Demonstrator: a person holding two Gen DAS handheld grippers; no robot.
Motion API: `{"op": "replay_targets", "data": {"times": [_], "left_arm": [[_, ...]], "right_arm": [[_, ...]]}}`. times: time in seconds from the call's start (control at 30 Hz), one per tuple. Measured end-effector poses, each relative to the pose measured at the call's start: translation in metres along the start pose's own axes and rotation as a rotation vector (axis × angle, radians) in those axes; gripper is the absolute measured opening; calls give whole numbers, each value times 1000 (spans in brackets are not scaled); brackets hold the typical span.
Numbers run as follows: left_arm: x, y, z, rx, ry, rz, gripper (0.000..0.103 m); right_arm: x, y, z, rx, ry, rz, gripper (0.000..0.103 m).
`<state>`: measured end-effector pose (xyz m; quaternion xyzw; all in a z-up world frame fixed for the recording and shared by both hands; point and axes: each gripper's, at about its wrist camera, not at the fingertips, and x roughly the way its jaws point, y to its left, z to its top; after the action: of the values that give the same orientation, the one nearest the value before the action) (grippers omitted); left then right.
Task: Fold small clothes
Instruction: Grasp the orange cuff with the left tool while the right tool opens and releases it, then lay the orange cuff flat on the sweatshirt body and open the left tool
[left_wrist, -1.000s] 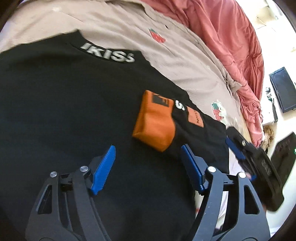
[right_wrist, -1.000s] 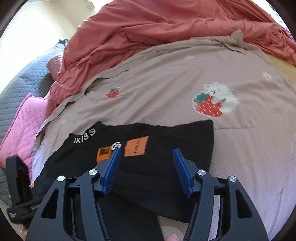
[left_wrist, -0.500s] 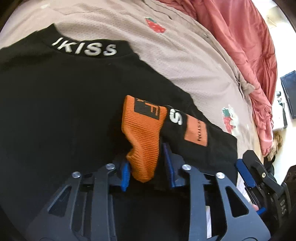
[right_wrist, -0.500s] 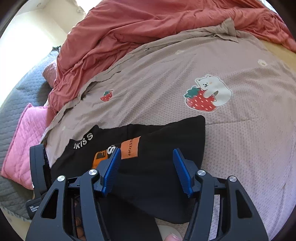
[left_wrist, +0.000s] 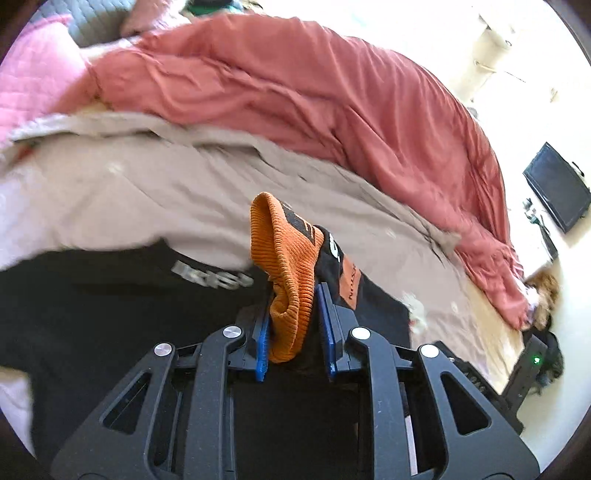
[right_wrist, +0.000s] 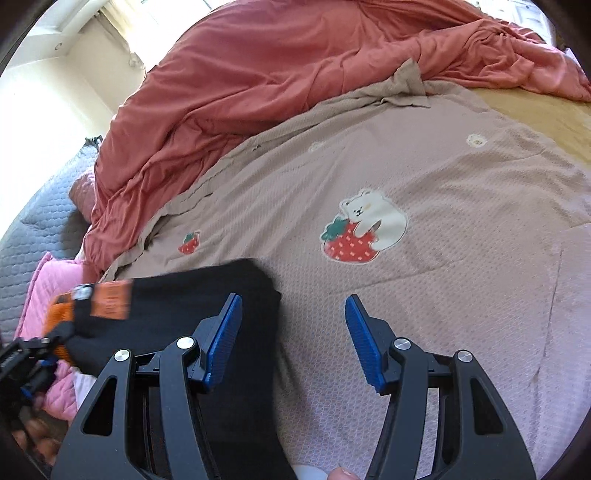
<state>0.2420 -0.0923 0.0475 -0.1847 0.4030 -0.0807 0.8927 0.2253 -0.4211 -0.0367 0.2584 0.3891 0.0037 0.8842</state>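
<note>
The left claw (left_wrist: 295, 325) has just been closing and now pinches the orange ribbed cuff (left_wrist: 286, 273) of the black garment (left_wrist: 110, 295), the sleeve trailing forward from its pads while the body lies on the beige bedspread (right_wrist: 443, 295). The right claw (right_wrist: 293, 339) hangs half open and empty (its left pad over the garment's edge), nearer the free hem.
</note>
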Motion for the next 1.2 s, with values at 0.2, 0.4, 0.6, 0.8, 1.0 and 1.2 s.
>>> {"op": "replay_targets", "data": {"times": [0.2, 0.4, 0.6, 0.8, 1.0, 1.2], "left_arm": [[-10, 66, 2, -36, 15, 134, 15], [15, 117, -21, -85, 127, 213, 15], [23, 144, -39, -80, 167, 241, 18], [16, 164, -46, -137, 200, 179, 28], [-9, 184, -45, -186, 134, 132, 28], [5, 207, -56, -290, 170, 102, 28]], "right_arm": [[12, 21, -10, -94, 32, -20, 57], [31, 64, -39, -272, 78, -19, 57], [59, 110, -85, -460, 186, 33, 57], [85, 105, -98, -429, 340, 39, 57], [81, 99, -92, -366, 347, 68, 57], [77, 101, -93, -379, 344, 57, 57]]}}
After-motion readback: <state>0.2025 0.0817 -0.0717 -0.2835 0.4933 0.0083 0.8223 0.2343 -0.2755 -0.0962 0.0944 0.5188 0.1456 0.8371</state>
